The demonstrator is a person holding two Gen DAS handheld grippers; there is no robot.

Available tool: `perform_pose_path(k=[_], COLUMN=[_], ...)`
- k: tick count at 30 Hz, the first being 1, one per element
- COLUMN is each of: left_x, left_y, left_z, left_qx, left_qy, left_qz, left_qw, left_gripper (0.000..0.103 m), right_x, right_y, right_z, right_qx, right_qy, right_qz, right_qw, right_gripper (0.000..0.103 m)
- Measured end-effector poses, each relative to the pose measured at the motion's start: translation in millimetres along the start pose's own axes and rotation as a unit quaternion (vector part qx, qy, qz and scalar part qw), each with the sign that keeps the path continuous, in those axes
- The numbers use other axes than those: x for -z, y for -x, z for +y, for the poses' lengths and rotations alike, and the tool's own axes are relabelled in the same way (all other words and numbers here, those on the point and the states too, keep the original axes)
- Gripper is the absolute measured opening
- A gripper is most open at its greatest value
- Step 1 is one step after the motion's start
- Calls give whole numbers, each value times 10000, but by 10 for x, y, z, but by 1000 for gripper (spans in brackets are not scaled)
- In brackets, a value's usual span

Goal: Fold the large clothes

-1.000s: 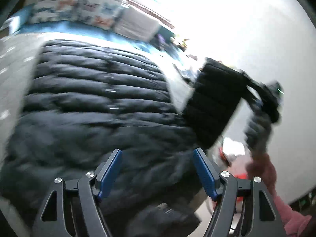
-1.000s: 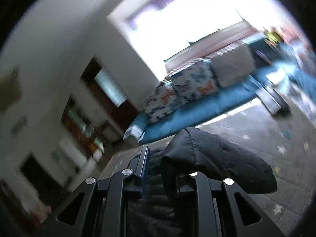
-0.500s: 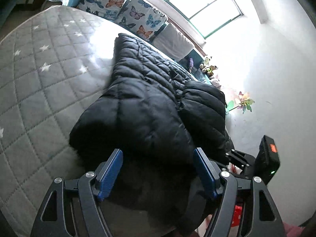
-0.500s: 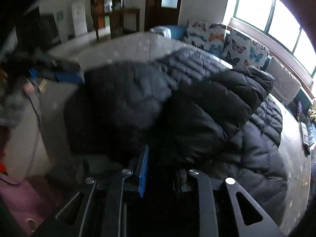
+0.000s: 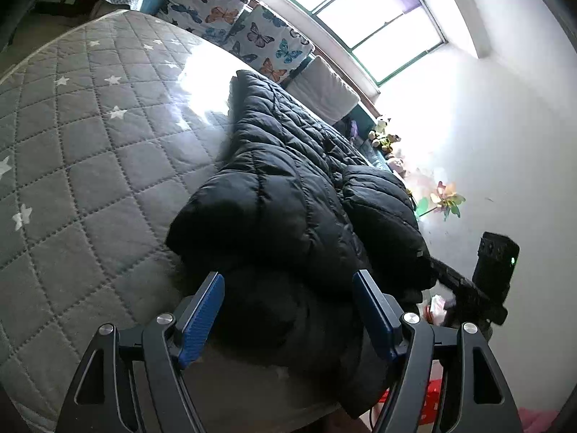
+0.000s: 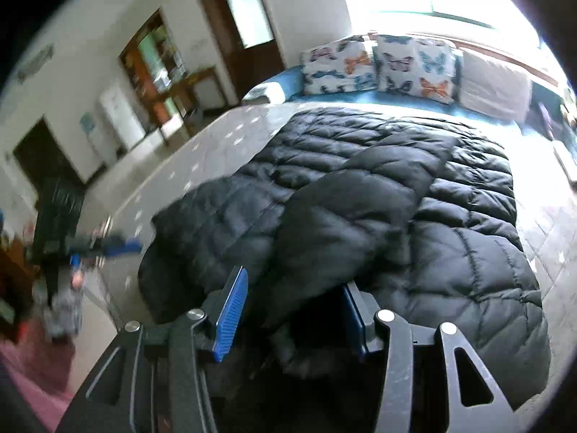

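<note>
Grey quilted mattress (image 5: 83, 166) with white stars fills the left wrist view, and butterfly cushions (image 5: 249, 32) line its far edge under a bright window (image 5: 364, 11). A black puffer jacket (image 5: 288, 195) lies along the right side of the mattress, reaching from near the cushions down to the near edge, where its bulk slumps over. A sleeve (image 5: 378, 209) is folded over its right part. The left gripper (image 5: 288, 317) hovers at that near edge with its blue pads spread wide; jacket fabric shows between them, but neither pad presses on it. At the right edge of the mattress the right gripper (image 5: 465, 288) shows, dark against the white wall. A pinwheel (image 5: 445, 198) stands against that wall.

From the right wrist view, the jacket (image 6: 450, 238) covers the middle of the mattress (image 6: 216, 144), its hem toward the cushions (image 6: 378, 65) at the far edge. The sleeve (image 6: 353, 209) lies folded across it, its end at the near edge. The right gripper (image 6: 292, 310) has just been opening, and the sleeve end sits loose between the parted pads; the right pad is partly hidden by fabric, so contact there is hard to rule out. Off the left edge, blurred, the left gripper (image 6: 104, 245) shows its blue pads. A doorway (image 6: 249, 18) and shelves (image 6: 158, 57) stand behind.
</note>
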State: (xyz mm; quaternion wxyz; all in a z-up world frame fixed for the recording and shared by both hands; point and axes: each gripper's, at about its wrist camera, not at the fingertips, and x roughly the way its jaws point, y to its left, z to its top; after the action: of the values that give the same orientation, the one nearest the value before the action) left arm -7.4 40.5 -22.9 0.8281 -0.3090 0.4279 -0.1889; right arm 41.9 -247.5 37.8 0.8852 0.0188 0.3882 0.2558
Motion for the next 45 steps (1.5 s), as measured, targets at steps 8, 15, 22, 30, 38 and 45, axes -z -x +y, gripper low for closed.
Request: perform_pose_path(k=[8, 15, 22, 30, 38, 45], left_x=[27, 39, -72, -396, -551, -502], left_y=[273, 380, 313, -95, -525, -684], left_z=[89, 127, -96, -391, -809, -650], left_qx=[-162, -149, -100, -85, -848, -1327], left_qy=[78, 180, -49, -362, -1040, -993], left_qz=[-348, -445, -368, -111, -61, 35], left_qw=[9992, 9987, 9993, 9992, 9909, 9862], left_gripper=[77, 77, 77, 76, 33, 24], right_x=[110, 396, 261, 69, 245, 677], right_y=[11, -544, -235, 367, 457, 202], right_z=[1083, 1496, 1403, 472, -567, -912], right_qx=[725, 997, 715, 1013, 1409, 894], right_qy=[2088, 2985, 2758, 1366, -23, -747], right_qz=[-570, 31, -82, -236, -70, -203], right_qw=[9736, 9492, 9585, 9852, 9900, 9930], right_gripper=[56, 63, 63, 64, 64, 69])
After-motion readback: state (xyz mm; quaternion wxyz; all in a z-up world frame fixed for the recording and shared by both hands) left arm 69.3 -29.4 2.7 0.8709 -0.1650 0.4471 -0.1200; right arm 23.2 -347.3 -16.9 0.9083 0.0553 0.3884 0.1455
